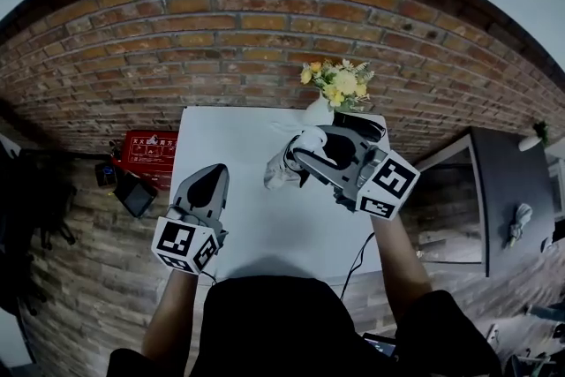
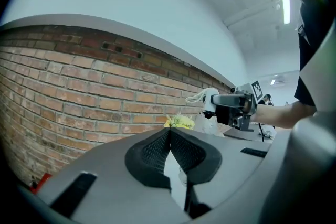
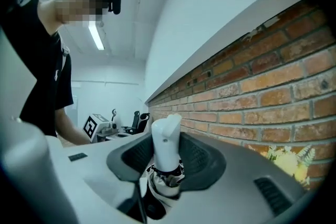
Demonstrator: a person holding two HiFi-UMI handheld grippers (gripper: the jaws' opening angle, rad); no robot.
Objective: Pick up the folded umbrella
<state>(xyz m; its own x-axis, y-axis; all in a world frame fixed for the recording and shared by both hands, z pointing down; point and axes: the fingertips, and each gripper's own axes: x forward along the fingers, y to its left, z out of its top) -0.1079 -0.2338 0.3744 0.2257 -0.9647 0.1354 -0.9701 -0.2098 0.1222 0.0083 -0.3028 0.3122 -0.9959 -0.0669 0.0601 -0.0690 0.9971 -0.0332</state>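
the right gripper (image 1: 305, 153), at centre right of the head view, holds the folded umbrella (image 1: 281, 172) over the white table (image 1: 265, 229). its jaws are partly closed on the umbrella's neck. in the right gripper view the white handle stands up between the dark pads at mid-frame and the bundled canopy hangs below them. the left gripper (image 1: 210, 177) sits at lower left of the head view, above the table's near edge, with its jaws together and nothing between them. a vase of yellow flowers (image 1: 340, 82) stands at the table's far edge, just beyond the umbrella, before a brick wall (image 1: 221, 40). a red box (image 1: 148, 150) lies on the floor at left.

the pick-up looks all but done: the grasp is made and the umbrella appears to be off the table top, though no view shows the gap under it. the next move calls for a firm squeeze and a level carry, keeping the loose canopy away from the flowers.
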